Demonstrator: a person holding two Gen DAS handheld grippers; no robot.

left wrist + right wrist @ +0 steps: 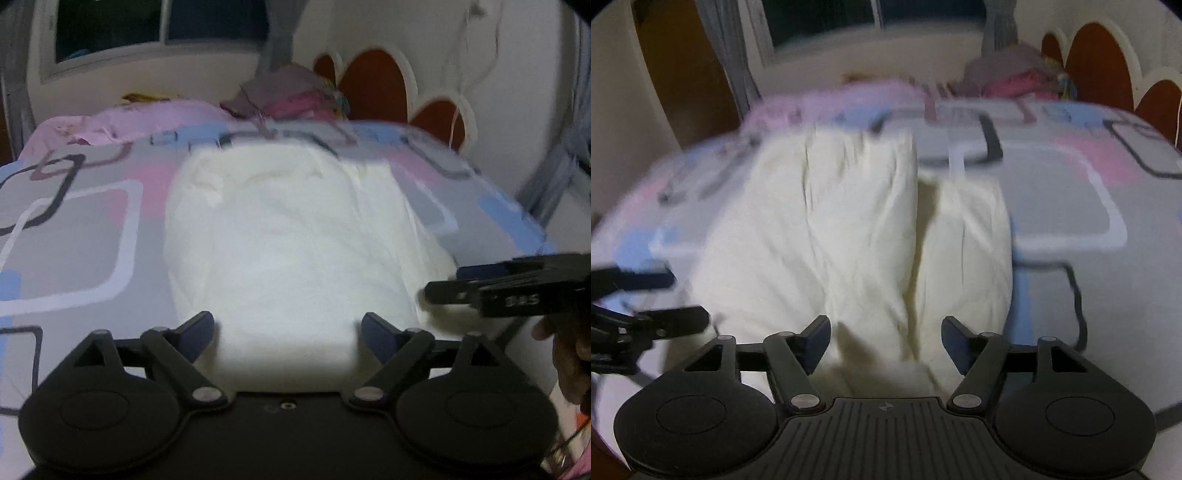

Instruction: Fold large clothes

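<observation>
Already the white garment [288, 236] lies on the patterned bed cover [74, 236], gathered into a long bundle that reaches from the near edge toward the far edge, so at least one fold seems made. Going left to right, the left gripper [287, 334] and the right gripper [885, 339] both stand wide open over its near end and hold nothing. I judge that folding it shorter and smoothing it are left.

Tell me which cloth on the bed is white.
The large garment spread in the middle of the bed, nearest both tools. The clothes pile by the headboard is pink and grey.
</observation>
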